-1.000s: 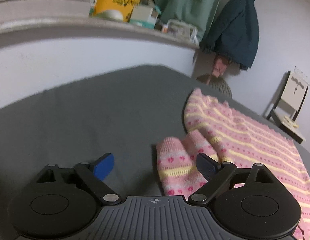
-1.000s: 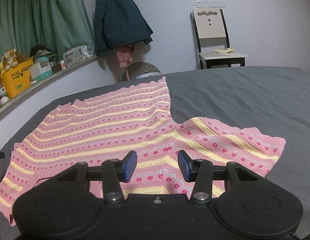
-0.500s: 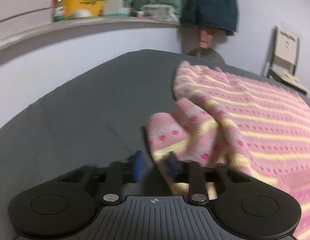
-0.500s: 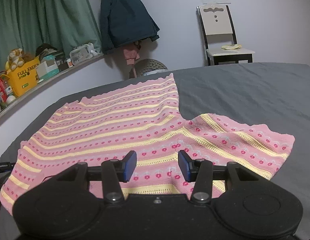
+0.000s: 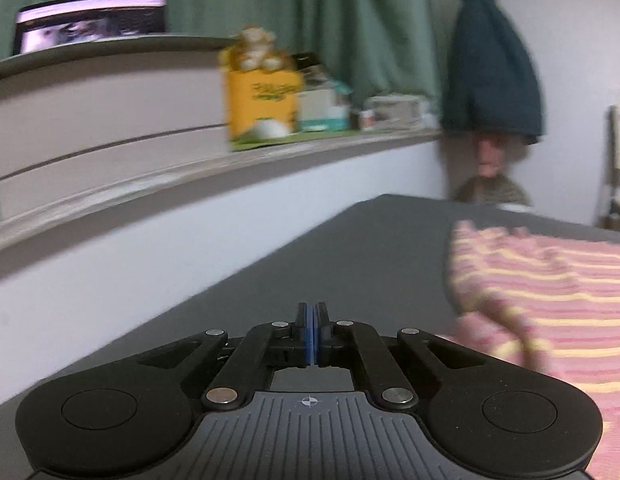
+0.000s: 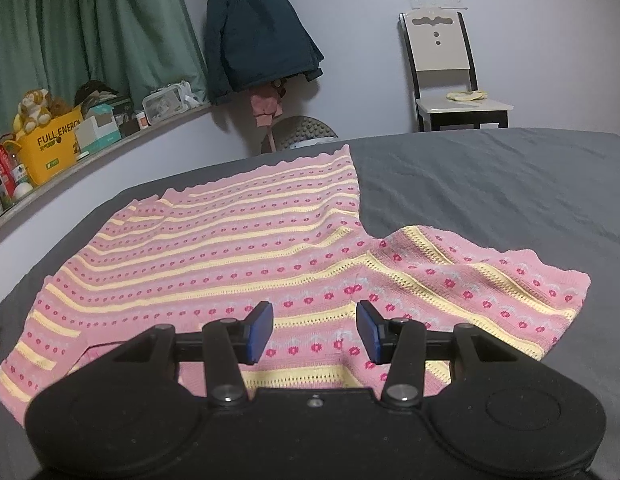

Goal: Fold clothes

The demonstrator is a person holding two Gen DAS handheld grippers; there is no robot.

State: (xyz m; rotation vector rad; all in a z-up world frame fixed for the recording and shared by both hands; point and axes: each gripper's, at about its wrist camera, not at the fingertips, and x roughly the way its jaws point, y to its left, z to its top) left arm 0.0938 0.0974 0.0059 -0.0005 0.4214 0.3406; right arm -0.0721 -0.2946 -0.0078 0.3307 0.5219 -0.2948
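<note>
Lying flat on the grey bed cover (image 6: 490, 184), the pink striped sweater (image 6: 237, 248) is seen with one sleeve spread toward the chair (image 6: 446, 68). Right gripper (image 6: 314, 332) is held over the sweater's near edge, blue pads parted. Left gripper (image 5: 311, 334) is pressed together on nothing, beside the sweater.

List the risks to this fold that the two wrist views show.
1. The left gripper is shut with no cloth between its pads; the pink sweater lies off to its right, so that sleeve may stay unfolded.
2. The right gripper hangs open above the sweater; closing there might pinch both layers and bunch the fabric on the grey bed.
</note>
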